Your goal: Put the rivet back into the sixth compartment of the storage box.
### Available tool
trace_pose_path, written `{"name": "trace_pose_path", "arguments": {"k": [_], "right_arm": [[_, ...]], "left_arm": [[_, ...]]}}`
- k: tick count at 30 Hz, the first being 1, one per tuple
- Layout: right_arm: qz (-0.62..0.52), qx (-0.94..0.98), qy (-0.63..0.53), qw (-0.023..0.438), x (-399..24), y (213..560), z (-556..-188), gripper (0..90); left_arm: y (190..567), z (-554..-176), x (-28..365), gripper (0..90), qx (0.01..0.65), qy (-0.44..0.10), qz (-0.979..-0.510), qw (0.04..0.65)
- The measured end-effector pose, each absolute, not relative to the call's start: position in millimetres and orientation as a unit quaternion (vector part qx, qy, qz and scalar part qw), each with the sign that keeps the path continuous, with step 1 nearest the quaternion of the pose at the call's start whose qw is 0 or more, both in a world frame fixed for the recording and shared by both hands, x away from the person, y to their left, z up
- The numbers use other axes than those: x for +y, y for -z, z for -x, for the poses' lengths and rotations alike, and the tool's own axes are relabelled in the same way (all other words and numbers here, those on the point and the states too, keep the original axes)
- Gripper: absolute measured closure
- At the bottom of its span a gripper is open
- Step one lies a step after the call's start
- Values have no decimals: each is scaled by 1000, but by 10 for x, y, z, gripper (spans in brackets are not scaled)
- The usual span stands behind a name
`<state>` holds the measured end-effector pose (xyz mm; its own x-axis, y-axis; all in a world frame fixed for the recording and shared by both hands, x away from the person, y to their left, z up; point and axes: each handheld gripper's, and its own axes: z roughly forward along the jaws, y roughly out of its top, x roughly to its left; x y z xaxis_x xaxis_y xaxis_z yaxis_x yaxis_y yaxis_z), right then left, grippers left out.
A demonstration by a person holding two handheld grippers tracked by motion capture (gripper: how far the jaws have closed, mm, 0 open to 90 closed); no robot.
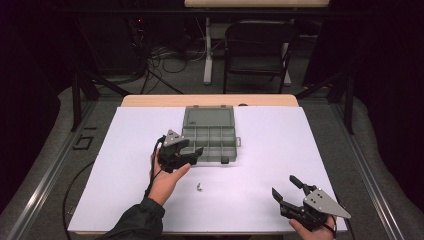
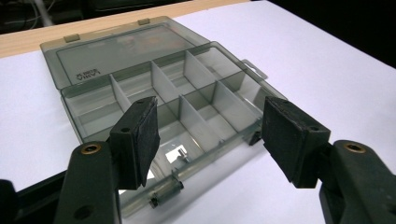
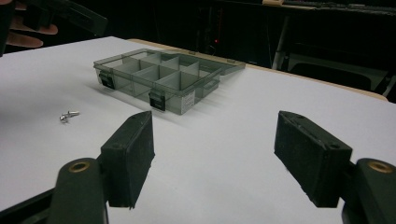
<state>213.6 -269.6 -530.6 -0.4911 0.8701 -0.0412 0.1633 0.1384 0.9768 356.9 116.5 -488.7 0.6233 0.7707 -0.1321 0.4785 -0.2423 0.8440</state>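
Dark rm; black chair (image 1: 260, 47), floor cables (image 1: 165, 60) behind table (image 1: 210, 100).

A matte white rectangular board (image 1: 280, 150) covers nearly the whole tabletop. Only a narrow strip of pale wood (image 1: 150, 101) is left bare along the tabletop's far edge. Beyond that edge, a black chair with a flat seat and thin metal legs (image 1: 257, 45) stands on the grey carpeted floor (image 1: 325, 125). Just beside the chair is a white metal table leg (image 1: 208, 55), which rises to a second pale wooden top (image 1: 255, 3). A tangle of dark cables (image 1: 170, 57) lies on the floor past the far left corner, and a black metal strut (image 1: 76, 100) stands off the tabletop's left edge.
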Motion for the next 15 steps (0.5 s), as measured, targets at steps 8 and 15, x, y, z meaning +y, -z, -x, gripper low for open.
{"name": "trace_pose_path", "arguments": {"k": [8, 15], "right_arm": [[-382, 680, -531, 330, -2699, 5303, -2134, 284], [-381, 683, -529, 331, -2698, 5301, -2131, 284]], "left_arm": [[4902, -3414, 1284, 347, 396, -137, -772, 479], [4916, -3270, 1387, 333, 391, -134, -769, 488]]}}
